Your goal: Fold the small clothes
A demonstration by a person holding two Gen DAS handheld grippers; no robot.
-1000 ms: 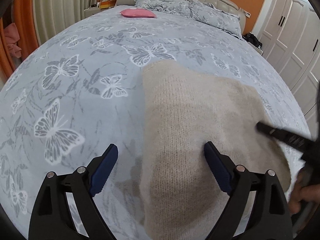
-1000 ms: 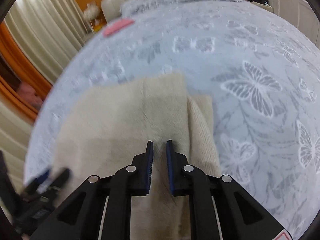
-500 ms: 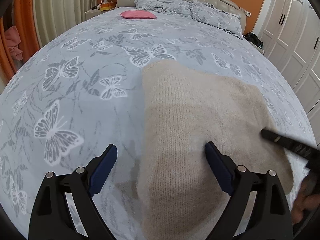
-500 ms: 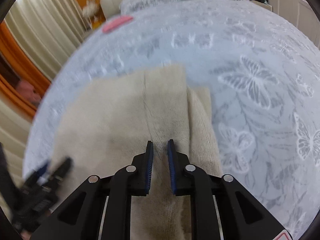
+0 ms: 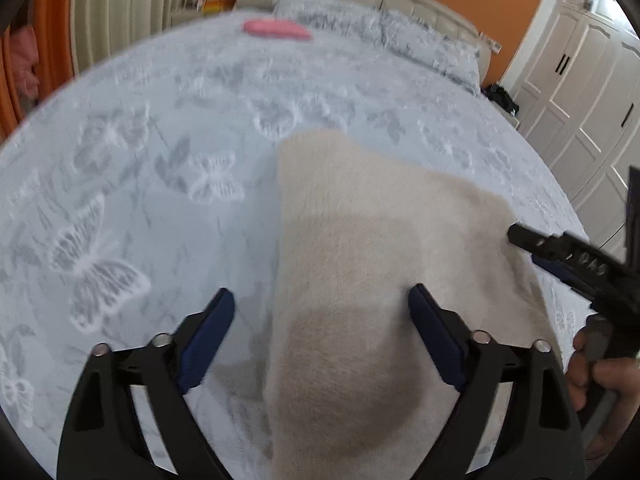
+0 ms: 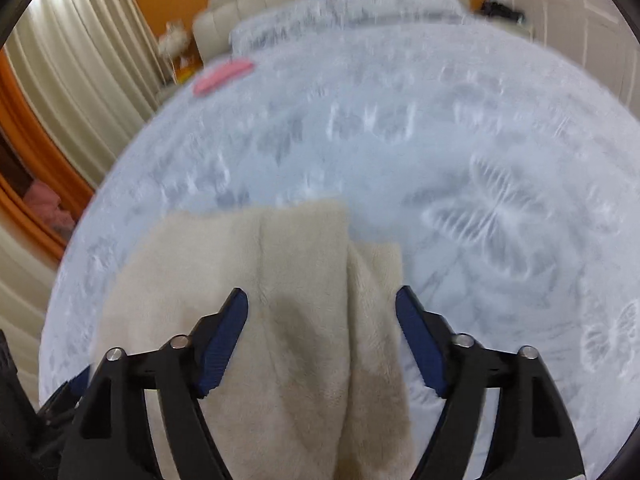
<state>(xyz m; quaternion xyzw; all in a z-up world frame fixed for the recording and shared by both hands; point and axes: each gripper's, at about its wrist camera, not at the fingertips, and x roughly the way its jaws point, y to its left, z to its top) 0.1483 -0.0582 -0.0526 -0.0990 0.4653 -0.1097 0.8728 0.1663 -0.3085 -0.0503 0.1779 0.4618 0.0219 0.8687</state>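
Note:
A beige knitted garment (image 5: 360, 240) lies folded flat on the bed; in the right wrist view (image 6: 280, 280) a narrower folded strip lies along its right side. My left gripper (image 5: 321, 312) is open and empty, hovering over the garment's near left edge. My right gripper (image 6: 322, 312) is open and empty above the garment's right part. It also shows in the left wrist view (image 5: 560, 248) at the garment's right edge, with the hand that holds it.
The bed has a pale blue butterfly-print cover (image 5: 140, 200). A pink item (image 5: 276, 29) lies near the pillows (image 5: 360, 28) and headboard. White wardrobe doors (image 5: 580, 80) stand on the right, curtains (image 6: 72, 80) on the left.
My right gripper has opened from shut and lifted slightly off the garment. My left gripper stays open and has shifted a little; both views are blurred by motion.

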